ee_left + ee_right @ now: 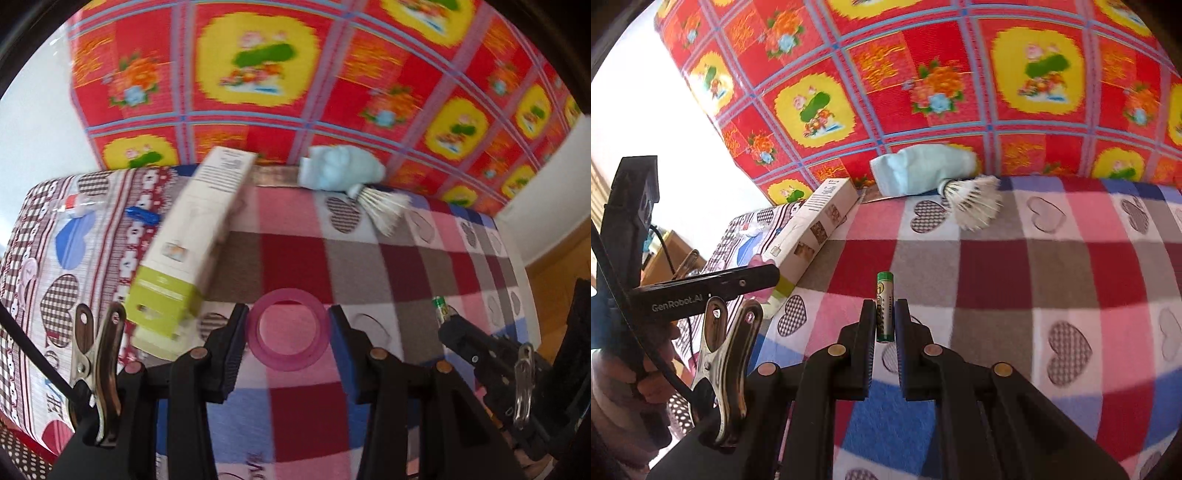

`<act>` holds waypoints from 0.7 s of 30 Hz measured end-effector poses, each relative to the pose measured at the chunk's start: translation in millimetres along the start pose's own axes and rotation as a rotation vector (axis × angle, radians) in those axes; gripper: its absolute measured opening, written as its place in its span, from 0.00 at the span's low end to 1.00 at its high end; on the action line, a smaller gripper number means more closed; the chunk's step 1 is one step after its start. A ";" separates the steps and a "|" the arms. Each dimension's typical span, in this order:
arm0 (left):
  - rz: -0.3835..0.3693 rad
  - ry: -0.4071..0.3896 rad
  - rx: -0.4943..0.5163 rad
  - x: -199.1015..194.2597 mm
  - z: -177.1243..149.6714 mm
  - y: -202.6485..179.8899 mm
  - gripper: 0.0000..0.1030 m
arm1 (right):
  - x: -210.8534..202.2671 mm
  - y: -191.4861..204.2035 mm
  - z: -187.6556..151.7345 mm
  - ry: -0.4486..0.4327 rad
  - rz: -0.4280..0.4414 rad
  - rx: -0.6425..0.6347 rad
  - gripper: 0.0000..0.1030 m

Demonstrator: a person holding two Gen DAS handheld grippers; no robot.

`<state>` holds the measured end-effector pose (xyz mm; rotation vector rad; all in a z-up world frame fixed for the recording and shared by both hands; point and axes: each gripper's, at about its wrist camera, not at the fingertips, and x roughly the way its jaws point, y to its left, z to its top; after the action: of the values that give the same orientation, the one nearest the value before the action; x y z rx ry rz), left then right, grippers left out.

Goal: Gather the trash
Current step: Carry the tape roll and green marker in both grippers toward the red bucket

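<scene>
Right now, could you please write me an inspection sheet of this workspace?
Surface: checked cloth with heart prints.
Job's things: pink ring between the left tongs' fingers; green battery held in the right tongs.
Clutter: long box, shuttlecock, pale blue cloth bundle, blue clip, small tube.
Grippers: left tongs clamped on the ring; right tongs shut on the battery.
Cables: black cord by the left tongs.
Surroundings: red and yellow flowered mat, white wall.
</scene>
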<state>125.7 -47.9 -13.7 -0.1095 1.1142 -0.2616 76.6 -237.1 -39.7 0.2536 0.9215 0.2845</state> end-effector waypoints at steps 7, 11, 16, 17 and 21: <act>-0.038 0.015 0.075 -6.6 -14.4 -50.7 0.44 | -41.2 -22.3 -21.9 -0.039 -0.030 0.031 0.11; -0.061 0.027 0.123 -10.3 -24.8 -82.9 0.44 | -63.0 -37.2 -34.0 -0.058 -0.049 0.055 0.11; -0.091 0.041 0.177 -13.3 -38.3 -119.0 0.44 | -92.6 -56.3 -49.4 -0.090 -0.076 0.089 0.11; -0.096 0.043 0.185 -13.7 -40.9 -125.0 0.44 | -99.6 -60.8 -53.0 -0.099 -0.081 0.096 0.11; -0.119 0.052 0.227 -15.7 -53.7 -156.1 0.44 | -124.8 -77.7 -66.2 -0.124 -0.100 0.122 0.11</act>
<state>47.1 -192.0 10.3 0.0329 1.1239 -0.4977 -38.1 -346.7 -11.3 0.3325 0.8267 0.1187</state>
